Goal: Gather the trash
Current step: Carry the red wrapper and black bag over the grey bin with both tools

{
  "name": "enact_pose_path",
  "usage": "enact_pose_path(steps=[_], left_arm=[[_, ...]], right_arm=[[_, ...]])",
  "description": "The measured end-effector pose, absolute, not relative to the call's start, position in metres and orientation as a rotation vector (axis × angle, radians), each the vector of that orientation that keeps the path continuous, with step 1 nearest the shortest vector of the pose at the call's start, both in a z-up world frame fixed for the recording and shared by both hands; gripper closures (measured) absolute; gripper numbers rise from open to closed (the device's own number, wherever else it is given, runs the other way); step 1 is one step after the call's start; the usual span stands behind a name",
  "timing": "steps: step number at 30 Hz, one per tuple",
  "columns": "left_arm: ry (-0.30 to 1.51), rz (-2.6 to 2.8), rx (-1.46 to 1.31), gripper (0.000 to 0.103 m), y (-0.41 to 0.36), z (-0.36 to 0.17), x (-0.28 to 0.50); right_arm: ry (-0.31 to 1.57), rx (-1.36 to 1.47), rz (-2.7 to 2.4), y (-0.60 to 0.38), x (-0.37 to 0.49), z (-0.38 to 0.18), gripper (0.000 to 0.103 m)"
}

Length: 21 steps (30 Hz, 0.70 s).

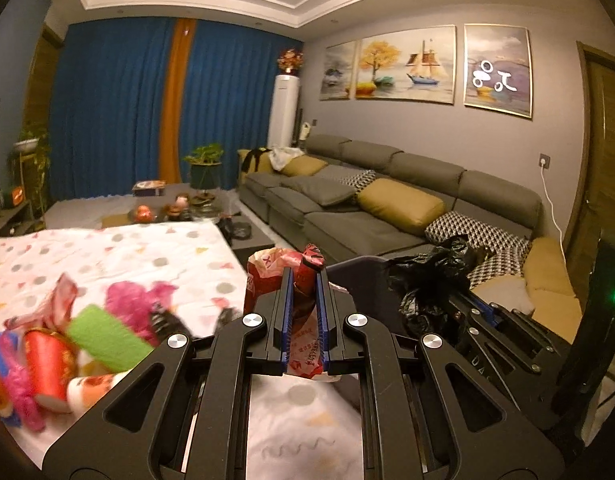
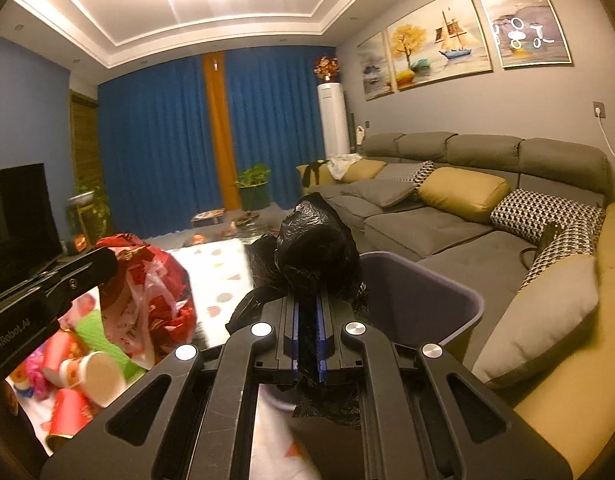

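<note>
My left gripper (image 1: 305,280) is shut on a crumpled red and white plastic bag (image 1: 267,276), held above the edge of the table. In the right wrist view that red bag (image 2: 155,280) hangs from the left gripper (image 2: 107,266) at the left. The blue pads of my right gripper (image 2: 307,304) are shut on a black trash bag (image 2: 315,244), which bunches up just left of a grey bin (image 2: 427,300). From the left wrist, the black bag (image 1: 431,280) and the right gripper (image 1: 473,304) sit at the right, in front of the bin (image 1: 359,266).
A table under a white patterned cloth (image 1: 119,256) carries red paper cups (image 1: 47,364), a green sponge (image 1: 103,336) and pink fluffy things (image 1: 135,300). A long grey sofa (image 2: 427,224) with cushions runs along the right. Beyond the cloth stands a glass coffee table (image 1: 179,208); a TV (image 2: 15,216) is at the left.
</note>
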State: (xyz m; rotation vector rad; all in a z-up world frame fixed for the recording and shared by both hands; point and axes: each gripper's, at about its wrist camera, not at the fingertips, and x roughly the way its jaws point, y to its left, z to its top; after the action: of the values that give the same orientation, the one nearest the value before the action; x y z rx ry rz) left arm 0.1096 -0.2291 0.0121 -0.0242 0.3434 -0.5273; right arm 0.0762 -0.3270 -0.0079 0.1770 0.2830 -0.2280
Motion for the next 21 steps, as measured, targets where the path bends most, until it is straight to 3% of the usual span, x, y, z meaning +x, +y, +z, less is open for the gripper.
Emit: enact_pose_path(steps=[21], left_arm=[[0.439,-0.611,-0.035,0.093,-0.279,-0.025,0.166]], right_arm=[[0.318,0.204,-0.265,-0.348,0.108,-0.027,0.095]])
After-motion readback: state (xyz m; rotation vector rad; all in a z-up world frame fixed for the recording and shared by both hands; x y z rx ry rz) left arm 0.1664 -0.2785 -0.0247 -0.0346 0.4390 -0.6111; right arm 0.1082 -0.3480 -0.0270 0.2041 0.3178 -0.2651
